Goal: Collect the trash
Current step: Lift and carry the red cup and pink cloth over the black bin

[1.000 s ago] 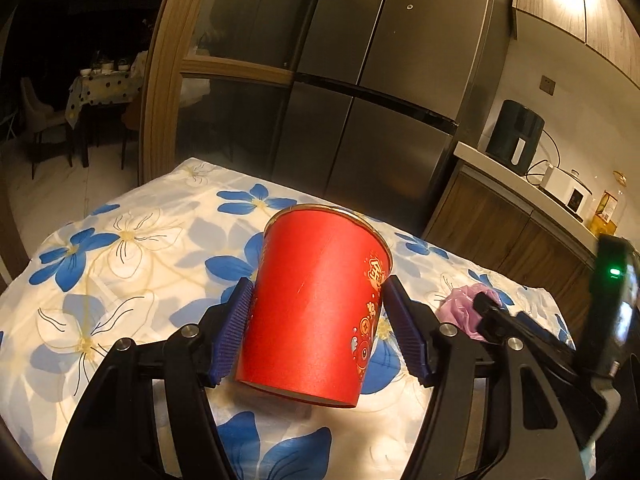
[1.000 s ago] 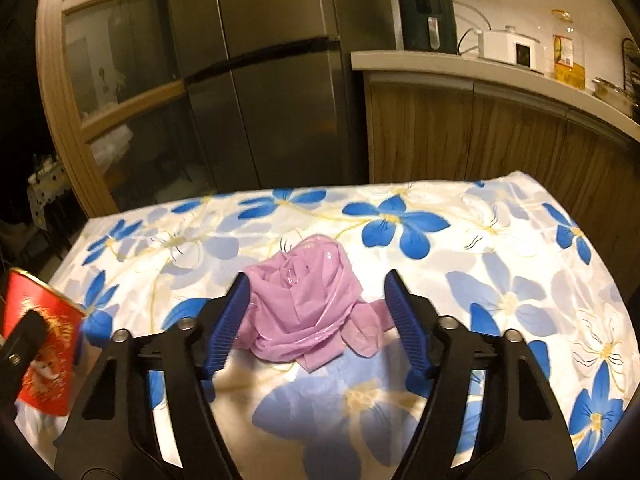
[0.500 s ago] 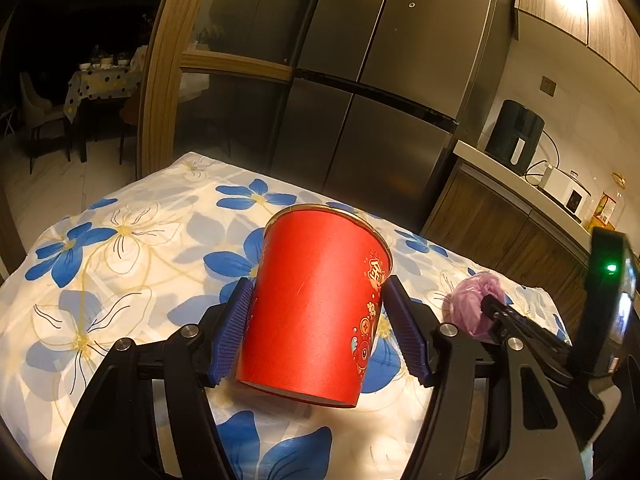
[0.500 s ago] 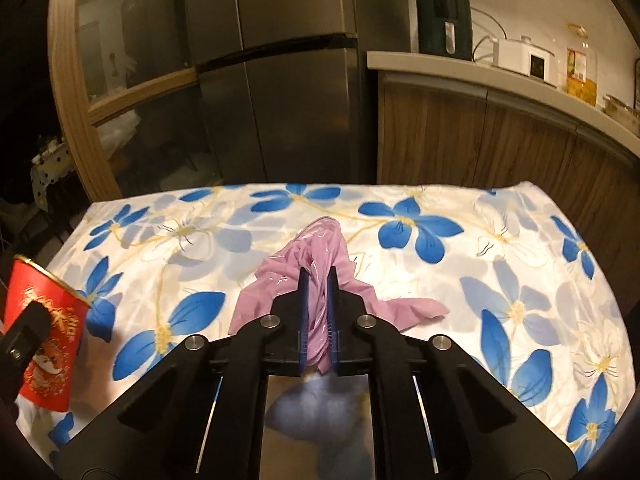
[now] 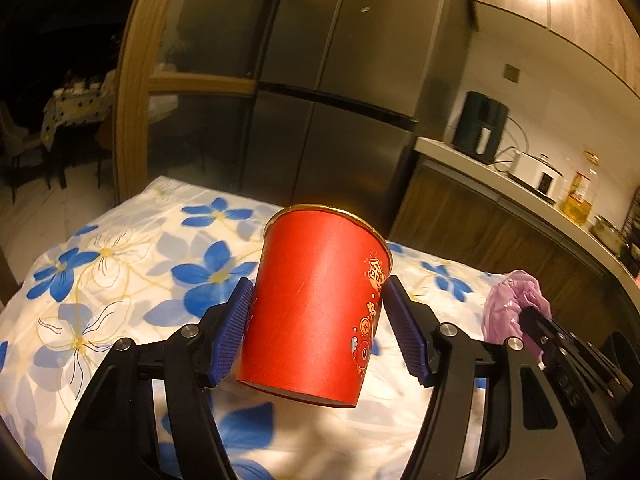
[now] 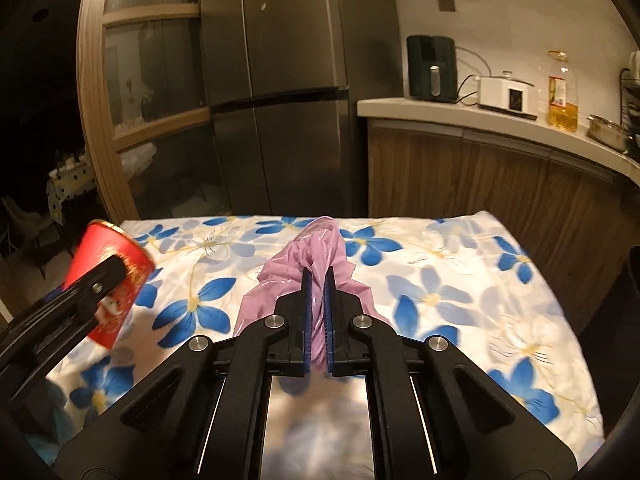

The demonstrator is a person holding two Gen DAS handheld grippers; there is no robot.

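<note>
My left gripper (image 5: 318, 330) has its jaws clamped on the red paper cup (image 5: 318, 308), one blue ribbed pad (image 5: 232, 336) pressed to each side of the cup's wall. The cup sits upright with a slight tilt, its gold rim uppermost and its base lifted clear of the flower-printed cloth (image 5: 120, 264) that covers the surface. Seen from my right wrist, the same cup (image 6: 110, 280) hangs to the left of the purple bag, well apart from it, leaning over the left edge of the cloth (image 6: 460, 280) with my left gripper (image 6: 80, 300) gripping it from below. To the right of the cup, my right gripper (image 6: 318, 304) has its jaws drawn together on the crumpled purple plastic bag (image 6: 316, 252), with only a thin fold of film between the blue pads. The bag rises in a peak ahead of the pads and spills out to both sides of them; I cannot tell whether its lower folds touch the cloth. From the left wrist the bag (image 5: 514, 300) shows as a bunched lump to the right of the cup, held at the tip of my right gripper (image 5: 532, 320). Behind the cup stands a steel refrigerator (image 5: 340, 100), and to its right a kitchen counter (image 6: 500, 120) carrying appliances.
</note>
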